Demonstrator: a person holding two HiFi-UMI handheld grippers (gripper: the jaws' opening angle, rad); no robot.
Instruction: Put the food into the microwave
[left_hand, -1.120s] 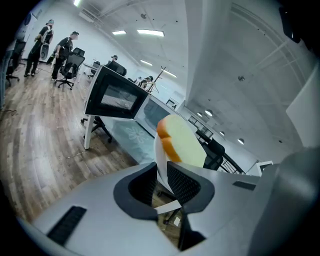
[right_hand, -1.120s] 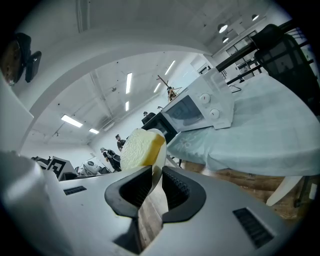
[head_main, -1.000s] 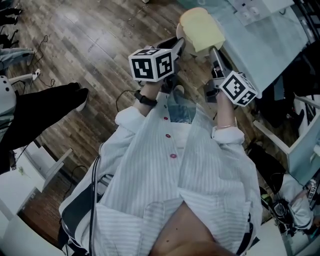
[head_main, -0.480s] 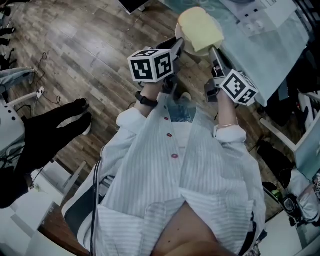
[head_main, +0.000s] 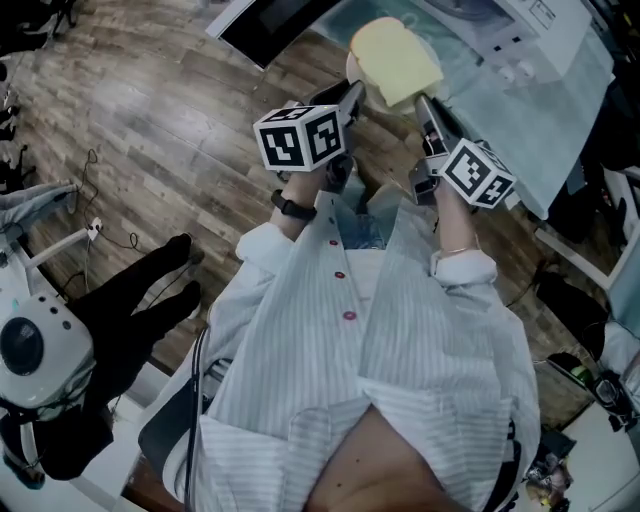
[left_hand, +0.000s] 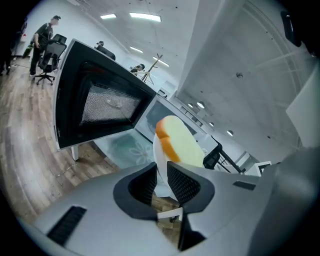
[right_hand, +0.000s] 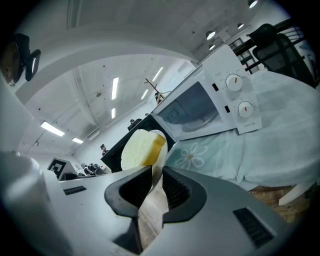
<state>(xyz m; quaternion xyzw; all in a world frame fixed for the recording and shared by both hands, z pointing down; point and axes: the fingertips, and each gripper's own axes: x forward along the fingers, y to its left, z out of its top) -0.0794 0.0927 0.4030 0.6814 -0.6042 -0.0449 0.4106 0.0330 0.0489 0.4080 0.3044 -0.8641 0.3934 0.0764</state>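
Your left claw (left_hand: 161, 177) and right claw (right_hand: 156, 186) are each pinched narrow on the rim of one white plate (left_hand: 158, 159), on opposite sides. Gripping it from both sides likely keeps it level, so the bread slice (left_hand: 181, 144) lying on top cannot slide. The food is therefore in the air between your claws, over the wooden floor (head_main: 150, 130) and not yet at the oven. Beyond it, the microwave (right_hand: 200, 107) stands on the bench under a pale floral cloth (right_hand: 272, 137), its door (left_hand: 95, 107) swung wide, apparently ready for the plate. Small print below the dials (right_hand: 245, 108) may read "WAHIN", though I can't be sure.
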